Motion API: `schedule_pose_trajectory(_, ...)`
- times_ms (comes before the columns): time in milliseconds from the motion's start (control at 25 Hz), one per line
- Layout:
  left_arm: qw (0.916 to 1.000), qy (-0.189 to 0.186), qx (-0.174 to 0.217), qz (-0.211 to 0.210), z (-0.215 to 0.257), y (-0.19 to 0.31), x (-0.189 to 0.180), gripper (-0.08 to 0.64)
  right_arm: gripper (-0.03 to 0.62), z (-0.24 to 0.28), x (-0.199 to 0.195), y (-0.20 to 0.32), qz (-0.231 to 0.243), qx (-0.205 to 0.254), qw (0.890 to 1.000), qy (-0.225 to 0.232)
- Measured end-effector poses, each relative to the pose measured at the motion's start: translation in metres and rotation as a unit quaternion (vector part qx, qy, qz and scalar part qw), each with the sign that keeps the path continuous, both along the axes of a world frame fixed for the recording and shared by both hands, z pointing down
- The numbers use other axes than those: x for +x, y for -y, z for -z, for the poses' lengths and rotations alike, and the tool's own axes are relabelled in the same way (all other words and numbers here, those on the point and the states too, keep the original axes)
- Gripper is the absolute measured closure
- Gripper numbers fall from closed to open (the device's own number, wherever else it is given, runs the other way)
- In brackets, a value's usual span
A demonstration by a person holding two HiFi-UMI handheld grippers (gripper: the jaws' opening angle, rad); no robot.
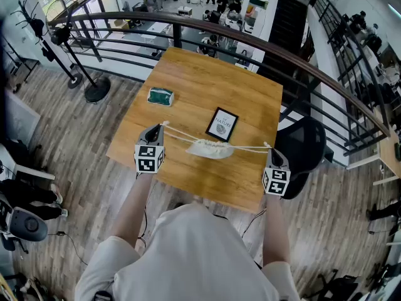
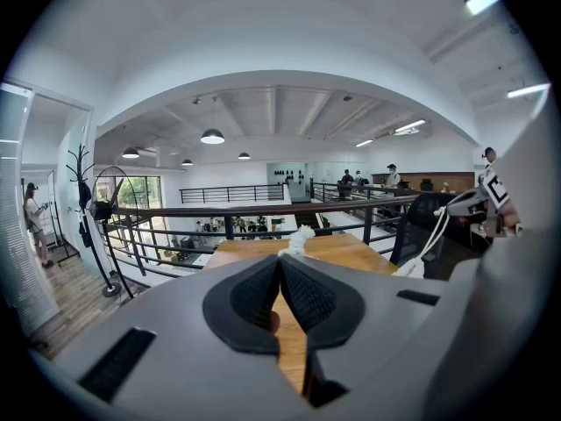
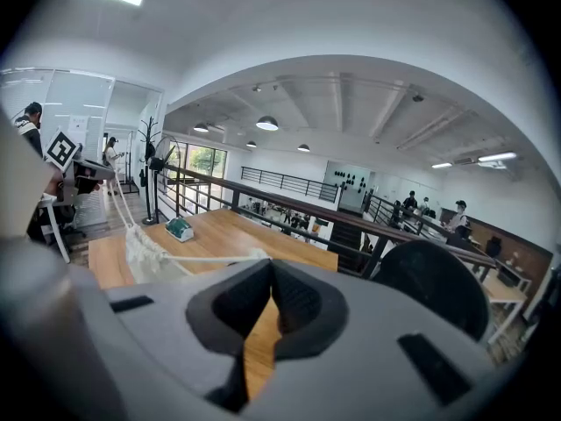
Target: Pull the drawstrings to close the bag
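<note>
The left gripper [image 1: 156,132] and the right gripper [image 1: 271,151] are held out nearest to the person, at opposite sides of the wooden surface [image 1: 250,99] and well apart from each other. The jaws of each are pressed together on a cord. In the left gripper view the frayed end of the left drawstring [image 2: 301,236] is seen sticking out just beyond the closed tips. In the right gripper view the right drawstring [image 3: 206,258] is pinched in the same way.

Between the two grippers the pale bag [image 1: 210,148] is found, with both cords stretched tight from it. Its mouth is gathered into folds, so the closing is judged to be nearly done. Whether it rests on the surface or is lifted a little cannot be told.

Just beyond the bag a black framed card [image 1: 222,124] lies flat, and farther away a green packet [image 1: 160,96] is seen, well apart from the work. Behind the surface a dark railing [image 1: 250,42] is curved around.

Some risks can be expected from here. Only a short end is held by the left jaws, so the cord could slip out if it is pulled harder. If one side is pulled more than the other, the light bag could be dragged sideways or against the card.
</note>
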State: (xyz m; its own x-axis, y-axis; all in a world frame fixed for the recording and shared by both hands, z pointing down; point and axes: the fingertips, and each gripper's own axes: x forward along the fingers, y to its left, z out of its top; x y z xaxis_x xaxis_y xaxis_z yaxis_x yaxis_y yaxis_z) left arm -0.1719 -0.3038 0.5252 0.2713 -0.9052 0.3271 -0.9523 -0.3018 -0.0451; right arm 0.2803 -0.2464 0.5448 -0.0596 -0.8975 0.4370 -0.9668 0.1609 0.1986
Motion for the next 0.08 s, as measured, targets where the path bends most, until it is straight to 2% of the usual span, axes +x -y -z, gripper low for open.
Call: schedule_pose_trajectory(80, 1.0000, 0.000, 0.001, 0.000, 0.0005, -0.0021, 0.0011, 0.560, 0.584, -0.0002, 0.0004, -0.0026, 0.002, 0.000, 1.000, -0.005)
